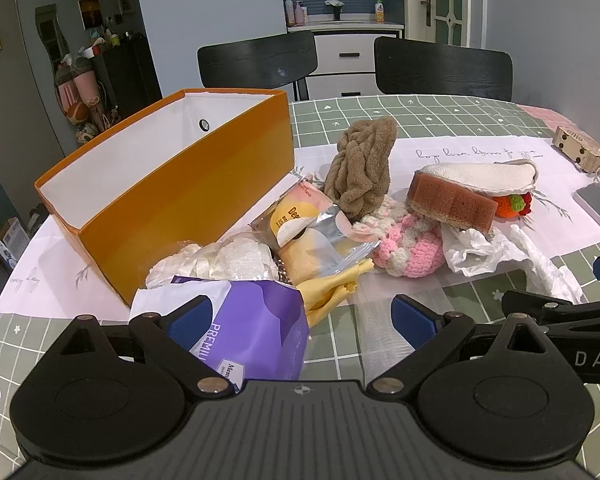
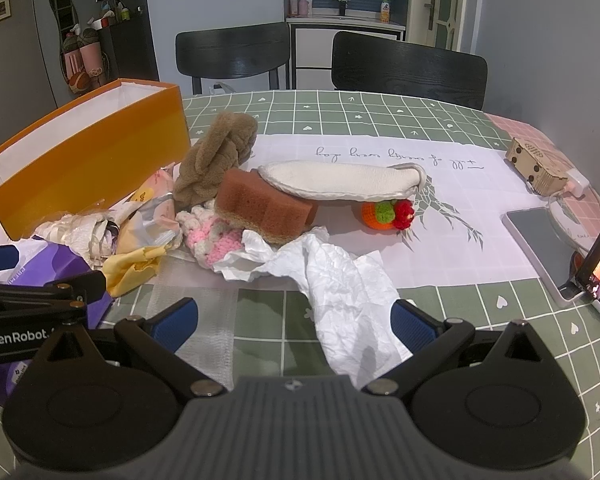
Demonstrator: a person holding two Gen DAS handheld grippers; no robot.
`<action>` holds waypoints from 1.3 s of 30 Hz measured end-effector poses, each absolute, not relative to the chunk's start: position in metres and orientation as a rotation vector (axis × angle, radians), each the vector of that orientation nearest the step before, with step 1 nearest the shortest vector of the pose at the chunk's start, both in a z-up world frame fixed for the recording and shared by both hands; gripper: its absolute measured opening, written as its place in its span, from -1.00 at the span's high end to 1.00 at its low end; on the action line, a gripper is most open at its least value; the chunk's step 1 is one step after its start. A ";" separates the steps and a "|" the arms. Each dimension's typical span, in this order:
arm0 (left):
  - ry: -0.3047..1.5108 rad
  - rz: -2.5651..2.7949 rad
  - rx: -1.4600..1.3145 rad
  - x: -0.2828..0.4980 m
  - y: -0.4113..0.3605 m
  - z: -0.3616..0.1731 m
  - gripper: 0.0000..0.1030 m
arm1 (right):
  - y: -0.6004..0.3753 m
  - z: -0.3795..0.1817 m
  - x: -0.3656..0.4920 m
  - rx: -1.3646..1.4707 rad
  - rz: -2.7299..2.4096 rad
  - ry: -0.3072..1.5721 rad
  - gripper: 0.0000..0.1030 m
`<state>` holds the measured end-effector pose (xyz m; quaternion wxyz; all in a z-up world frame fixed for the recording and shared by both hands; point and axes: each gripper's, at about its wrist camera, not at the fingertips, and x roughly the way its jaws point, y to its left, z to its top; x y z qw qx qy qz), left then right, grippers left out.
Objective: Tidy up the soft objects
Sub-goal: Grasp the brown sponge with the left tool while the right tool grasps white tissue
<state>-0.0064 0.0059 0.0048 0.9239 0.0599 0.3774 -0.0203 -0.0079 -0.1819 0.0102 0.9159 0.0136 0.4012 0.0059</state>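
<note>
Plainly, your left gripper (image 1: 302,318) stood with fingers spread wide and held nothing; the purple packet (image 1: 256,332) lay between them, lower centre of the left view. Your right gripper (image 2: 294,320) was equally wide and empty, with the crumpled white tissue (image 2: 340,284) trailing between its fingers, lower centre of the right view.

The orange box (image 1: 188,196) sat open at the left of both views, nothing visible in it. The soft pile lay centre frame on the surface (image 2: 440,108): brown plush (image 2: 216,156), sponge (image 2: 264,200), white mitt (image 2: 340,180) resting across it, pink knit (image 2: 216,240), crocheted fruit (image 2: 388,216).

Risks as you stood:
- Tissue was thin and draped; a pinch could tear it or drag the knit touching it.
- Packet was slick; it could slip out.
- Both grippers sat close, so they could clash.
- Pulling the sponge could tip the mitt off.
</note>
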 end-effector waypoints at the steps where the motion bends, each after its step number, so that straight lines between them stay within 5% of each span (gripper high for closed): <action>1: 0.775 -0.041 0.123 -0.005 0.005 0.003 -1.00 | -0.182 0.010 -0.008 0.028 0.012 0.826 -0.95; 17: 0.781 -0.165 0.140 0.020 -0.012 0.012 -1.00 | -0.215 0.019 -0.003 -0.031 0.193 0.741 -0.95; 31: 1.036 -0.267 -0.165 0.078 -0.017 -0.001 -1.00 | -0.216 0.013 -0.002 -0.075 0.210 0.774 -0.91; 39: 0.888 -0.252 -0.212 0.078 -0.026 0.003 -1.00 | -0.214 0.006 0.001 -0.134 0.211 0.806 -0.90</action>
